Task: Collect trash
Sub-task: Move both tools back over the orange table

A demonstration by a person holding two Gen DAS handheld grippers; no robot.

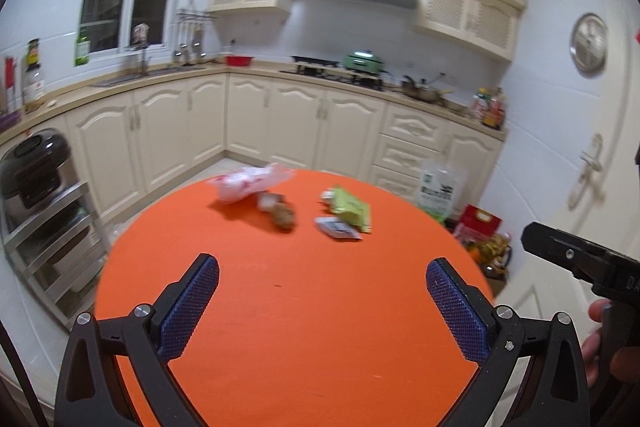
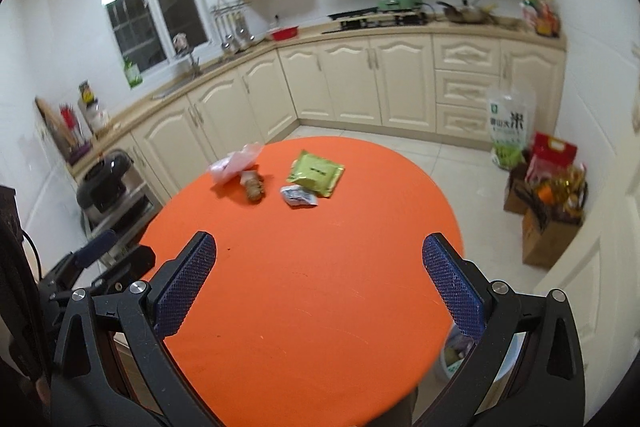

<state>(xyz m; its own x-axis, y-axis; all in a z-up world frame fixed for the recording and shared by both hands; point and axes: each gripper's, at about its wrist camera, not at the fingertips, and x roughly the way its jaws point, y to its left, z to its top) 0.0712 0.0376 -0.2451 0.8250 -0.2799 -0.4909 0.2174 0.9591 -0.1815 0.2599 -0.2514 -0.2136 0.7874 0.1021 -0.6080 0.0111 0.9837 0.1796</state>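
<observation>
Round orange table (image 2: 304, 307) in a kitchen. Trash sits in a cluster near the table's far edge: white-pink plastic bag (image 1: 250, 181) at far left, brown lump (image 1: 284, 217) just beside it, green packet (image 2: 316, 173) toward the far right, small silver wrapper (image 2: 298, 197) just in front of the packet. Left gripper (image 1: 322, 283) hangs over the near edge, jaws spread fully wide, nothing between them. Right gripper (image 2: 320, 259) likewise wide open and empty. Both well apart from the trash. Bin (image 2: 456, 359) partly visible under the table's near right edge.
</observation>
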